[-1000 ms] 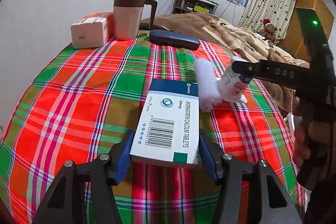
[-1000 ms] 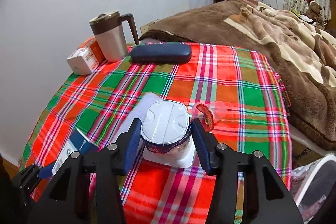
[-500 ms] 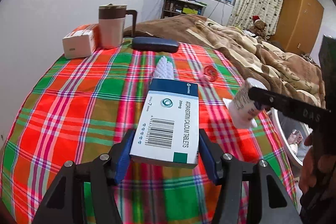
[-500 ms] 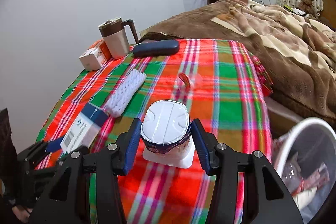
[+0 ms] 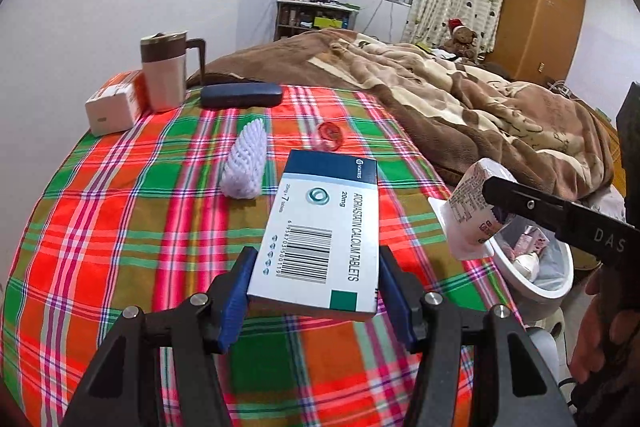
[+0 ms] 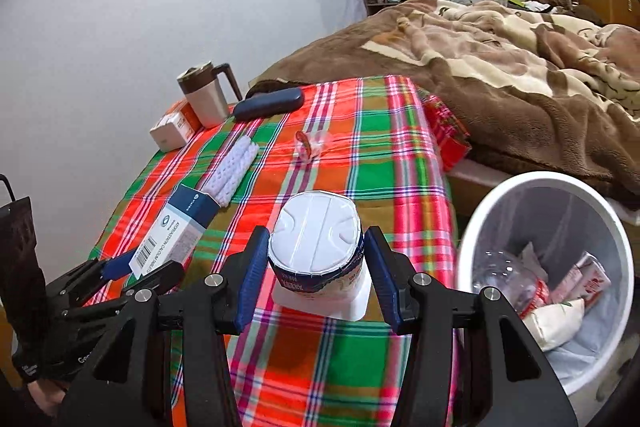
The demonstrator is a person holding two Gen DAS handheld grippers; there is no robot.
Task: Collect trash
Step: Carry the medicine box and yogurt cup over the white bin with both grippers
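Observation:
My left gripper [image 5: 316,291] is shut on a white and blue tablet box [image 5: 320,235] and holds it above the plaid table [image 5: 120,219]. The box also shows in the right wrist view [image 6: 176,227]. My right gripper [image 6: 316,267] is shut on a white yogurt cup [image 6: 316,247], upside down, held above the table's right side; the cup shows in the left wrist view [image 5: 472,211]. A white trash bin [image 6: 516,187] with several pieces of trash stands on the floor to the right, also in the left wrist view [image 5: 536,287].
On the table lie a white foam net sleeve [image 5: 244,163], a small clear and red wrapper [image 5: 330,137], a dark glasses case [image 5: 240,95], a lidded mug [image 5: 164,71] and an orange and white box [image 5: 112,103]. A bed with a brown blanket [image 6: 500,67] stands behind.
Both grippers have lifted and drawn back from the table with their items. The right gripper has moved right, and the trash bin has come into view.

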